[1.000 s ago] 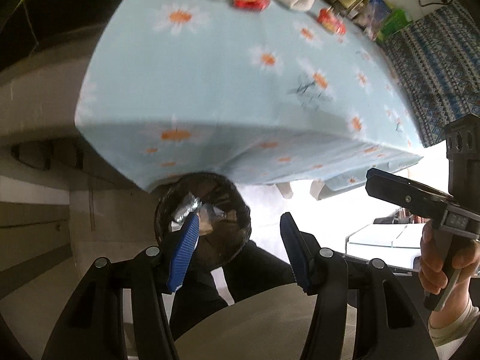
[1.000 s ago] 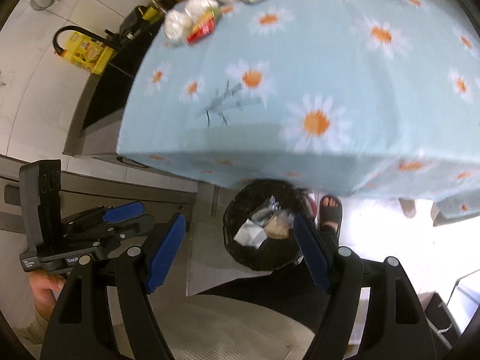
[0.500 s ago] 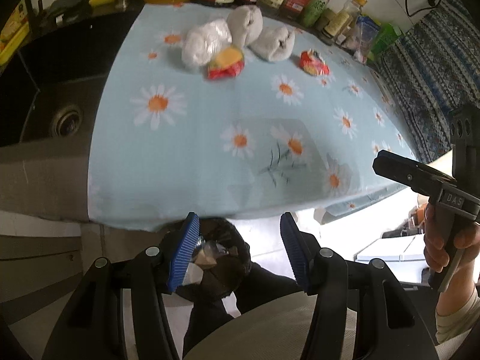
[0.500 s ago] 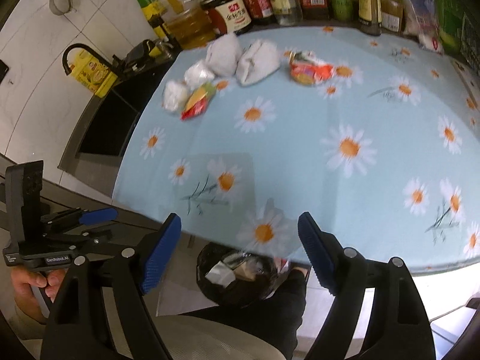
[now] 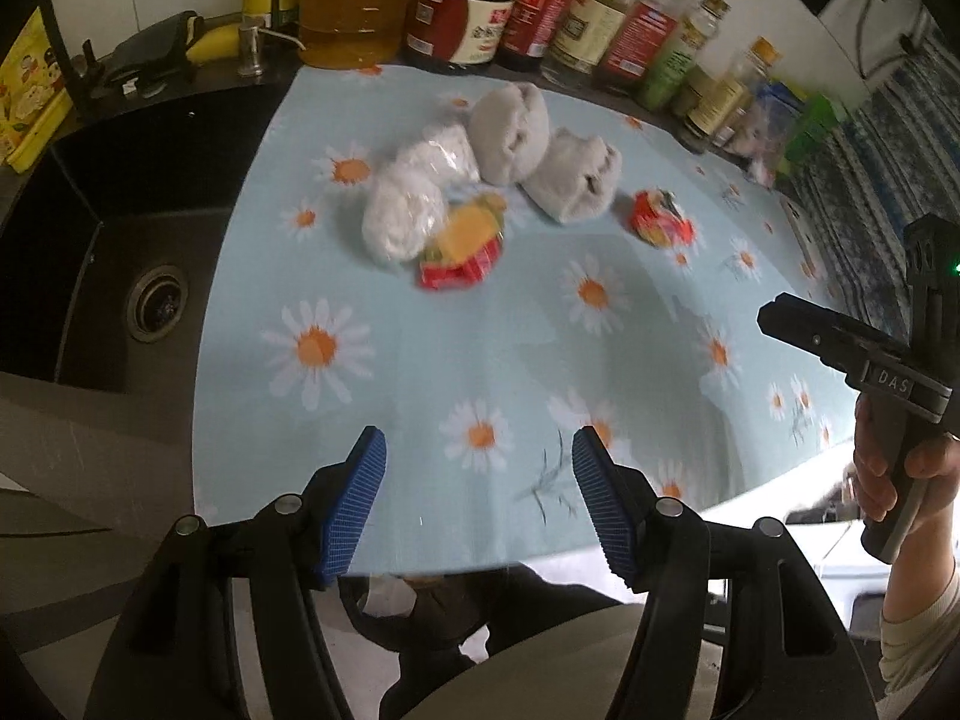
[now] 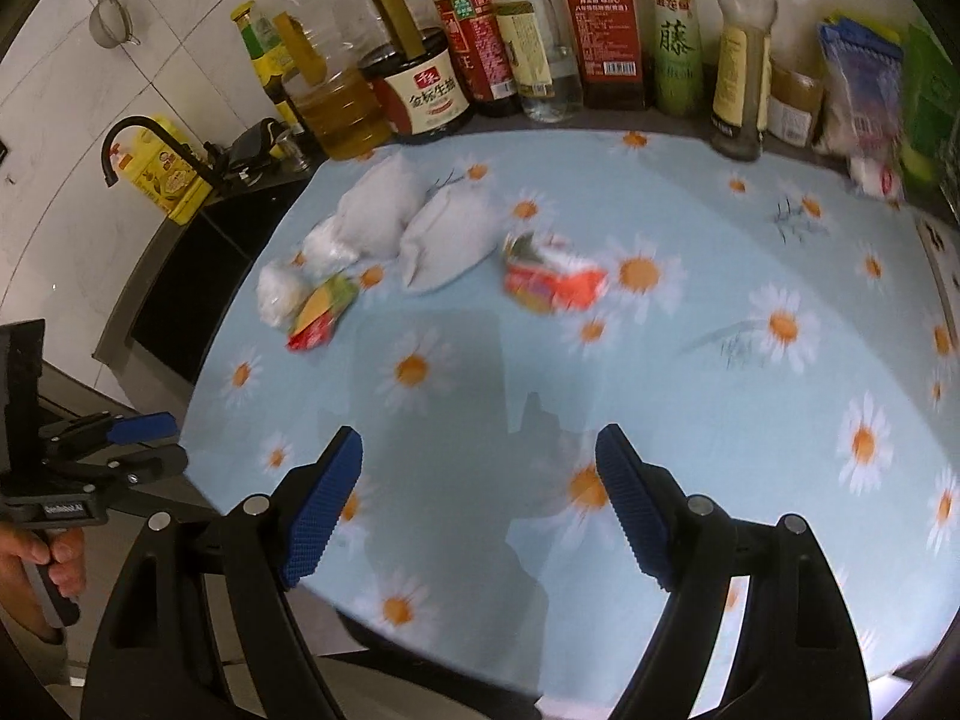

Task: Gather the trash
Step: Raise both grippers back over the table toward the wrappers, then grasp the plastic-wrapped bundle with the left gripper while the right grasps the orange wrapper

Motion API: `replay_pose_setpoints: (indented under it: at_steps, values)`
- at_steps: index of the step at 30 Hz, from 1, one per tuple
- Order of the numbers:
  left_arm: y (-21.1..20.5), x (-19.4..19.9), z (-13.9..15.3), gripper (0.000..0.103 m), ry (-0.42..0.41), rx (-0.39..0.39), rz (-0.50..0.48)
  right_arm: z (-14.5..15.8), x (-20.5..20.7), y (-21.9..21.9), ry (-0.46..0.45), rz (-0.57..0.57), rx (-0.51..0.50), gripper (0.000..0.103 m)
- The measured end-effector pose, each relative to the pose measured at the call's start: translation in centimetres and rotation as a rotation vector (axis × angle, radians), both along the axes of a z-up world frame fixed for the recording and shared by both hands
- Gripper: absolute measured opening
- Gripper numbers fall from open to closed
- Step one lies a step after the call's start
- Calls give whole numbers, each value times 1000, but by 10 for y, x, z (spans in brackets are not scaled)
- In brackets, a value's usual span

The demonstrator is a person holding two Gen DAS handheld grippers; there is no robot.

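Trash lies on the daisy tablecloth [image 5: 456, 360]: a red and yellow wrapper [image 5: 462, 246] [image 6: 321, 312], a red snack packet [image 5: 660, 222] [image 6: 552, 276], two white plastic wads [image 5: 402, 210] [image 6: 282, 291] and two grey rolled cloths [image 5: 576, 180] [image 6: 444, 240]. My left gripper [image 5: 477, 492] is open and empty above the table's near edge. My right gripper [image 6: 480, 498] is open and empty, also near the front edge. A black trash bin [image 5: 414, 606] with trash inside shows partly below the table edge.
A black sink [image 5: 120, 252] with a drain lies left of the table. Several sauce and oil bottles [image 6: 480, 48] line the back edge. A black faucet [image 6: 150, 144] and a yellow box [image 6: 162, 180] stand at the far left.
Both grippers have risen from looking down at the bin under the table to looking across the tabletop at the trash. Both stay open and empty.
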State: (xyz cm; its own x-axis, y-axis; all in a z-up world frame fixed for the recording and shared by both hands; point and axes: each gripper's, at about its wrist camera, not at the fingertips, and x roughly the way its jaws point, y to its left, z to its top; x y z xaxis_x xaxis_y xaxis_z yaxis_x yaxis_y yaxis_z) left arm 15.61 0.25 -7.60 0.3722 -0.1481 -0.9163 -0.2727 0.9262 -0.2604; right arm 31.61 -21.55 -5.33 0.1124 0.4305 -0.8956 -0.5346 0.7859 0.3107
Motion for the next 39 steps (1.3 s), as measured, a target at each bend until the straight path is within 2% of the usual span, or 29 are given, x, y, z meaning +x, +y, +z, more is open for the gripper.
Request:
replay_pose_setpoints:
  at_steps: [11,18,20,27,32,34,35,39]
  values:
    - [18,42,-13,63,45,14,107,-34,64,22,-2,110,-35,80]
    - [24,65,-15,63,58,25,144,-50,86,40,-20,189,-65,79]
    - [24,73,-15,63,59,35,148,-54,90,45,-25,213,-78,72]
    - [33,88,-27,63,91,36,181,-69,96,59,-6,291,-106,68]
    - [43,99,-39,63,118,19,208,-78,98,64,12,319,-124,52]
    - [46,102,-40,63,124,23,214,-78,97,65,-2,332,-123,50]
    - [47,104,-41,63,125,27,214,-77,97,65,-13,337,-118,46]
    - [50,112,-44,63,138,40,219,-77,100,61,-11,323,-103,45]
